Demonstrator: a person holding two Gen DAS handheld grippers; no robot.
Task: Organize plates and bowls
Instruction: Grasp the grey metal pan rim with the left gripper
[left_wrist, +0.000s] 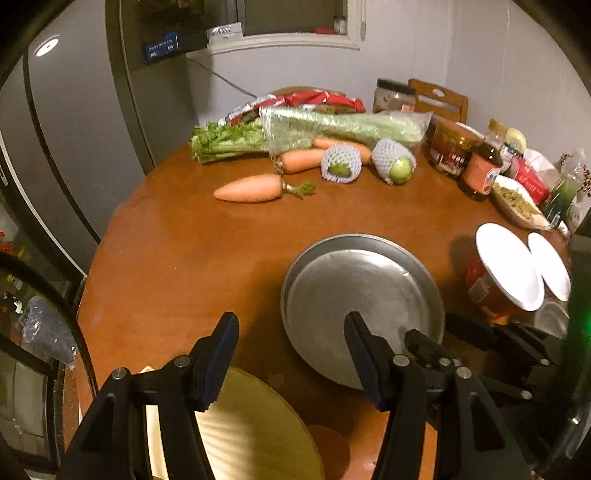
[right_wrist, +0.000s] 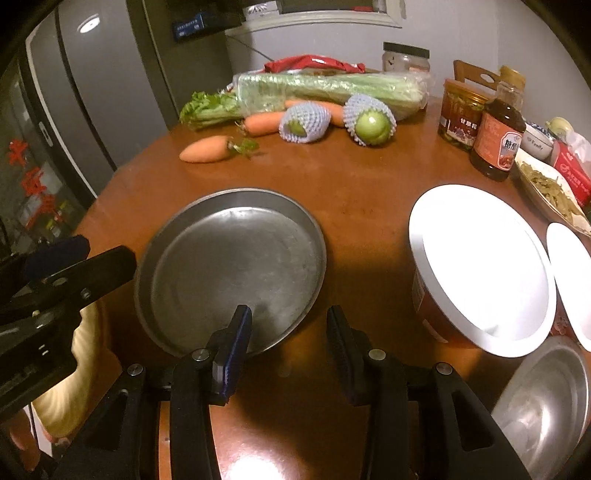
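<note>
A round metal plate (left_wrist: 362, 295) (right_wrist: 232, 266) lies flat near the middle of the brown table. My left gripper (left_wrist: 290, 326) hangs open just left of its near rim, with nothing between the fingers. A pale yellow plate (left_wrist: 255, 424) (right_wrist: 70, 373) lies under that gripper at the table's near edge. My right gripper (right_wrist: 290, 321) stands open over the metal plate's near right rim, its pads pressing on nothing. Two red bowls with white insides, the larger (right_wrist: 480, 269) (left_wrist: 506, 266) and the smaller (right_wrist: 572, 280) (left_wrist: 550, 266), sit tilted to the right. A metal bowl (right_wrist: 546, 406) rests at the lower right.
At the back lie celery (right_wrist: 325, 88), carrots (right_wrist: 207, 149) and two net-wrapped green fruits (right_wrist: 371, 123). Jars, a sauce bottle (right_wrist: 498, 136) and a dish of food (right_wrist: 554, 195) crowd the right side. A grey fridge (right_wrist: 96, 92) stands left of the table.
</note>
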